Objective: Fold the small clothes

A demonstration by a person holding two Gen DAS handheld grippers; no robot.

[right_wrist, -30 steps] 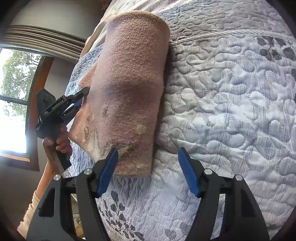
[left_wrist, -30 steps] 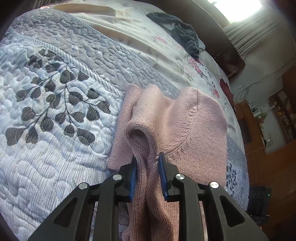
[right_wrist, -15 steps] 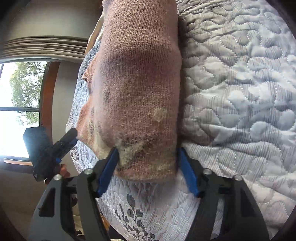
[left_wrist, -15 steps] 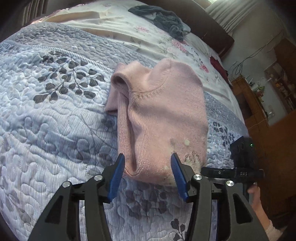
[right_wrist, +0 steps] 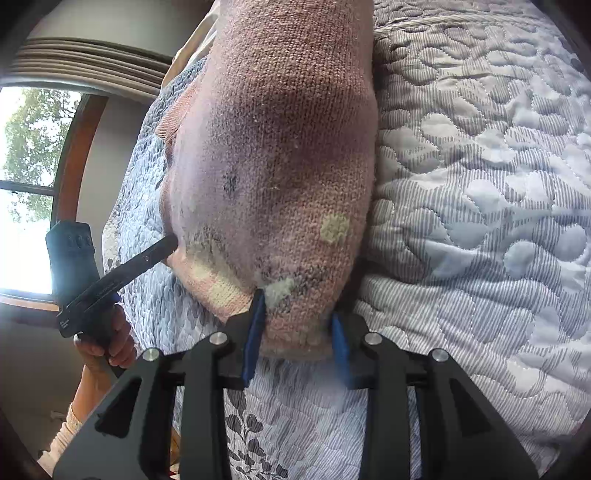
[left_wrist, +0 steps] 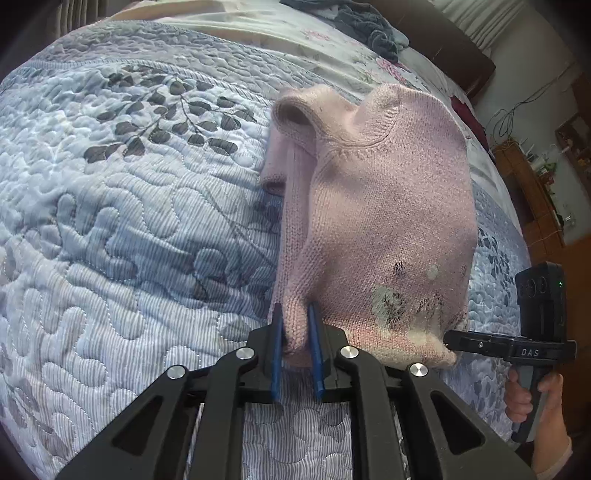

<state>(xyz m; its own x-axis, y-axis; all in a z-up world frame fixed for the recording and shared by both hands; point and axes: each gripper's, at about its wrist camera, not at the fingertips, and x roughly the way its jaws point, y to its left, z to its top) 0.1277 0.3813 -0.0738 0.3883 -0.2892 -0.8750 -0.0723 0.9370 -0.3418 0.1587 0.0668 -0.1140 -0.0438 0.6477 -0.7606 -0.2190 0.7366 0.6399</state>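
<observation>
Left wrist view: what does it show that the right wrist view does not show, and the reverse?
Only the left wrist view shows the sweater's neckline, a dark grey garment farther up the bed, the floral sheet and a wooden cabinet.

Only the right wrist view shows the window with trees outside and the curtain above it.

Both show the folded pink sweater on the quilted bedspread, with the left hand-held gripper shut on its hem corner and the right hand-held gripper closed around the other corner.
</observation>
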